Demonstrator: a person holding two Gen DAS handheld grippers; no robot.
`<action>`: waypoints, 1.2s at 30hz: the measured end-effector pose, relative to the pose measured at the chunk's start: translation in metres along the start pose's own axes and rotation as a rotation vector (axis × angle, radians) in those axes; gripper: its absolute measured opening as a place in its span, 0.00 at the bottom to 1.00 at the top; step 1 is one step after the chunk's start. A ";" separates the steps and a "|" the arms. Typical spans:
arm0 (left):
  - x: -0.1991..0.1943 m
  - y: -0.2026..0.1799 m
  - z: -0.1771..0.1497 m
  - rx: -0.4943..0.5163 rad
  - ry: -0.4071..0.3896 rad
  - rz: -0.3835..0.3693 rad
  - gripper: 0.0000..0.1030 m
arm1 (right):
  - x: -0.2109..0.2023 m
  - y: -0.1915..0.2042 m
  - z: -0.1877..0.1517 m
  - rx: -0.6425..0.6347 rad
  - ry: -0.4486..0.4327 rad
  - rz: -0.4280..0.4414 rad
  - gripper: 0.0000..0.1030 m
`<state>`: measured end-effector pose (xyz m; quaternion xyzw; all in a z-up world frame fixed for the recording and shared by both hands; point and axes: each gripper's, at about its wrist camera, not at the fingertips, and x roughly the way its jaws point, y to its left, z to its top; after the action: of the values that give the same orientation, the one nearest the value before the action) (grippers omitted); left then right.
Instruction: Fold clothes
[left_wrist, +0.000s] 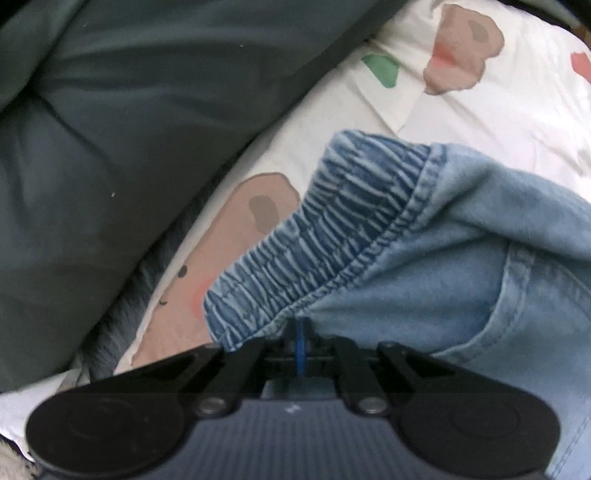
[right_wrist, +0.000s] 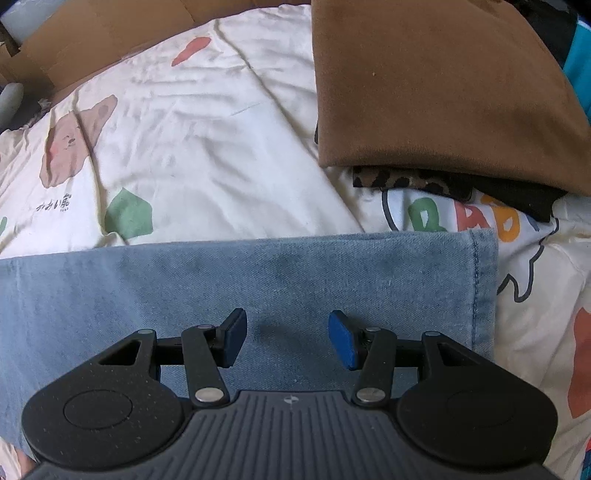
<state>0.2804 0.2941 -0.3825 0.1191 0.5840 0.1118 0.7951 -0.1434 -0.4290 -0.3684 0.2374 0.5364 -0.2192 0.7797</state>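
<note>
Bed: cream printed sheet (right_wrist: 207, 122), creased. Left tool (left_wrist: 300, 341) pinches jeans (left_wrist: 424, 236) at ribbed elastic waistband (left_wrist: 325, 240). Right tool (right_wrist: 287, 339) spread over flat denim leg (right_wrist: 258, 280).

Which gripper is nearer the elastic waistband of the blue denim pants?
Left. The left gripper is shut on the elastic waistband; the right gripper hovers open over a pant leg.
</note>
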 end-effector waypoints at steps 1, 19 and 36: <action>-0.001 0.000 0.002 -0.001 0.005 0.002 0.03 | 0.000 0.004 0.002 -0.013 -0.006 0.008 0.54; -0.113 -0.061 0.028 0.116 -0.240 -0.215 0.37 | 0.025 0.108 0.020 -0.291 -0.050 0.231 0.54; -0.074 -0.175 0.012 0.303 -0.161 -0.290 0.37 | 0.052 0.168 0.023 -0.463 -0.070 0.216 0.52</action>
<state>0.2769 0.1047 -0.3679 0.1602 0.5399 -0.1026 0.8199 -0.0087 -0.3150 -0.3878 0.1007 0.5167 -0.0141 0.8501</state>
